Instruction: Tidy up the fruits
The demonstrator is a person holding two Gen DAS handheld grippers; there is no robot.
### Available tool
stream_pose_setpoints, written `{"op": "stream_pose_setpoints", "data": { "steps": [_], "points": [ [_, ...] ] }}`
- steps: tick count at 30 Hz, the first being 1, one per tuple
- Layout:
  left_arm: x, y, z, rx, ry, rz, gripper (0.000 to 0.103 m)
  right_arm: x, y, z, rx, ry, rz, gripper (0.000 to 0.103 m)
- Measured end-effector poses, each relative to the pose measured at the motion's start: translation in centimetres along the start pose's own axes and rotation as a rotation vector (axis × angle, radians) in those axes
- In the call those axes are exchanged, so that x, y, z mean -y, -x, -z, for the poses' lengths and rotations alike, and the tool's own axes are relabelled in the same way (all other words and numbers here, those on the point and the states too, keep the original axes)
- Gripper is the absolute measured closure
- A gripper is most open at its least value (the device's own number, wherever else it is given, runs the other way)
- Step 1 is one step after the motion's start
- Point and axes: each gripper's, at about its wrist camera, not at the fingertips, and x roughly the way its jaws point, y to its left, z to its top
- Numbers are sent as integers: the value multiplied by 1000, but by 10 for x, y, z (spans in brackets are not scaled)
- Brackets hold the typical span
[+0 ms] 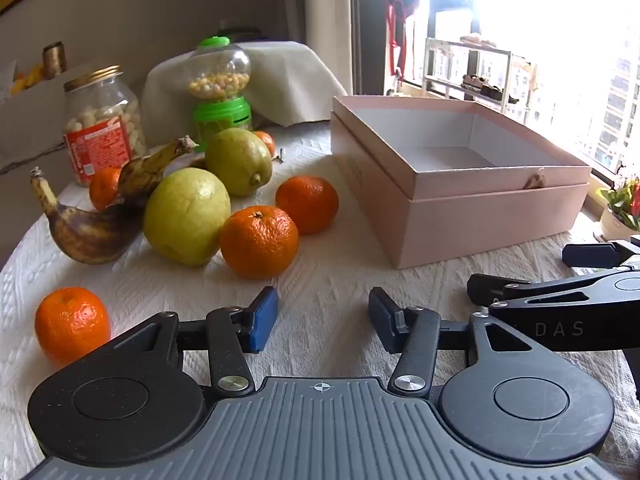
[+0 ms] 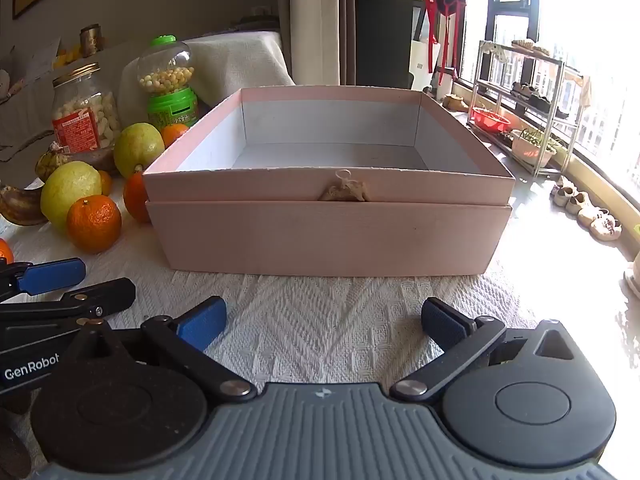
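Fruits all lie left of the empty pale pink cardboard box; nothing sorted yet.
Left hand-held gripper and right hand-held gripper both released, grasping nothing.

Your tablecloth: white woven cloth, raised chevron texture. Box: matt pink card, smooth white inside. Oranges: glossy, dimpled peel. Pears: dull, fine-pitted skin. Jar: clear, gold metal lid. Your left gripper: matt black plastic, blue rubbery pads.
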Motion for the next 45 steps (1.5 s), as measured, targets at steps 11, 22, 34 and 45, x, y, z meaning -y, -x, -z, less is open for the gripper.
{"op": "stream_pose_setpoints", "data": {
  "steps": [11,22,34,45],
  "points": [
    [0,0,0,-1,-1,0,46,0,0,0,1,-1,0,0],
    [-1,-1,1,-1,5,4,46,0,0,0,1,-1,0,0],
    [-1,-1,1,-1,6,5,46,0,0,0,1,-2,0,0],
    [-2,-1,0,-1,6,5,46,0,0,0,1,-2,0,0]
  ]
}}
